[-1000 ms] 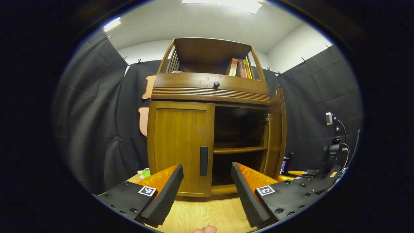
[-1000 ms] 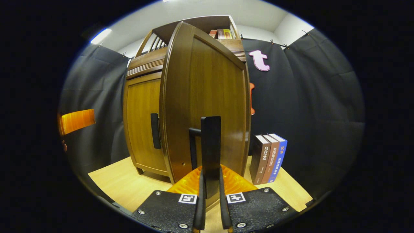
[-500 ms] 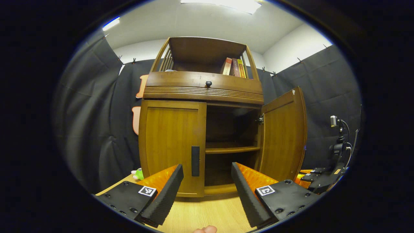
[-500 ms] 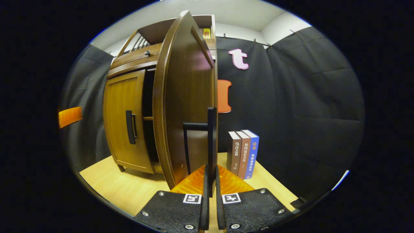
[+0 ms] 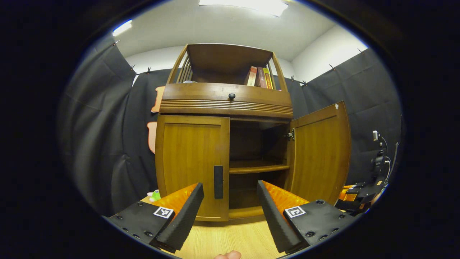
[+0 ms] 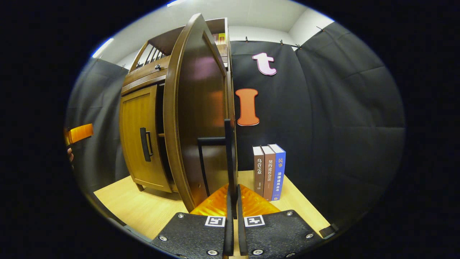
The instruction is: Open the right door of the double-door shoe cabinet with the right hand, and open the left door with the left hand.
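Observation:
The wooden shoe cabinet point(image 5: 224, 104) stands on a light wooden table. Its left door point(image 5: 190, 162) is closed, with a dark vertical handle point(image 5: 218, 181). My left gripper point(image 5: 229, 187) is open just in front of that handle and is not touching it. The right door point(image 5: 320, 158) stands wide open and shows an inner shelf point(image 5: 258, 167). In the right gripper view I see this door point(image 6: 194, 115) nearly edge-on, and my right gripper point(image 6: 233, 203) is shut on its dark handle point(image 6: 229, 158). The right gripper point(image 5: 354, 190) also shows at the far right of the left gripper view.
Three books point(image 6: 269, 171) stand upright on the table point(image 6: 143, 208) just right of the open door. More books point(image 5: 259, 76) lean on the cabinet's top shelf above a drawer knob point(image 5: 231, 96). A green toy point(image 5: 155, 195) lies left of the cabinet. Black cloth walls close in behind.
The right door has swung farther open, carried by my right gripper on its handle. My left gripper has stayed open in front of the left door.

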{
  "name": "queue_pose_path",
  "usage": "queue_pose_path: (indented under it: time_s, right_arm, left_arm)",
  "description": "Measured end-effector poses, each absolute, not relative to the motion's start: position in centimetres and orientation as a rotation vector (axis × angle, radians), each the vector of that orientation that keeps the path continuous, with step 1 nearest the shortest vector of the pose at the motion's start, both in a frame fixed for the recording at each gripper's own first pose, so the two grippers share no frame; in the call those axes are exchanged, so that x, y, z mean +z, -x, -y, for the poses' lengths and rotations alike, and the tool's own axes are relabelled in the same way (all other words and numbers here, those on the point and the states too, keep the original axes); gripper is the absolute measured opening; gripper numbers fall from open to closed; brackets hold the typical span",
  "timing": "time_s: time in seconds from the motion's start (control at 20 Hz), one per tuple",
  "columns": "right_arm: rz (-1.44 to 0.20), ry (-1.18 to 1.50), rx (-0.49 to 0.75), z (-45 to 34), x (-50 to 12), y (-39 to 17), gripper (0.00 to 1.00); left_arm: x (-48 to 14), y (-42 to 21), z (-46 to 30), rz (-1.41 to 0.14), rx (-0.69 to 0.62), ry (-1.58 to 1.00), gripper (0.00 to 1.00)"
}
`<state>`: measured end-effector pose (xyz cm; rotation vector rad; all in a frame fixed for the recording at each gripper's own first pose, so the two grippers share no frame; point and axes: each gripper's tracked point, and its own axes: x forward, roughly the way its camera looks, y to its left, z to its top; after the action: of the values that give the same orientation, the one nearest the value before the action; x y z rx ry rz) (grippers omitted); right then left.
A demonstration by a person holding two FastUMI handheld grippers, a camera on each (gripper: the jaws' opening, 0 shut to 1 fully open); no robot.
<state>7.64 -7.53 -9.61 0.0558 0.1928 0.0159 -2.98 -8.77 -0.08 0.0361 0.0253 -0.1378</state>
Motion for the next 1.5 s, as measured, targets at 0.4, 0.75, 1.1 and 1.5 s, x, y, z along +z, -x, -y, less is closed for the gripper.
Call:
queue_pose_path:
  time_s: [0.4,0.75,1.1,1.5]
  right_arm:
    - [-0.211,-0.069,0.119,8.6,-9.6,-7.8,0.05]
    - [-0.176,-0.087,0.147,8.6,-9.5,-8.0,0.06]
    - [-0.084,-0.097,0.096,8.9,-8.9,-8.2,0.07]
    - [-0.097,-0.182,-0.032,9.8,-8.8,-4.9,0.00]
  left_arm:
    - [0.1,3.4,7.4,-0.019,-0.107,-0.029,0.96]
    - [-0.2,3.7,7.4,-0.018,-0.109,-0.002,0.95]
    - [-0.7,3.6,6.1,-0.026,-0.077,0.016,0.95]
    - [-2.1,2.4,6.1,-0.068,-0.099,0.042,0.95]
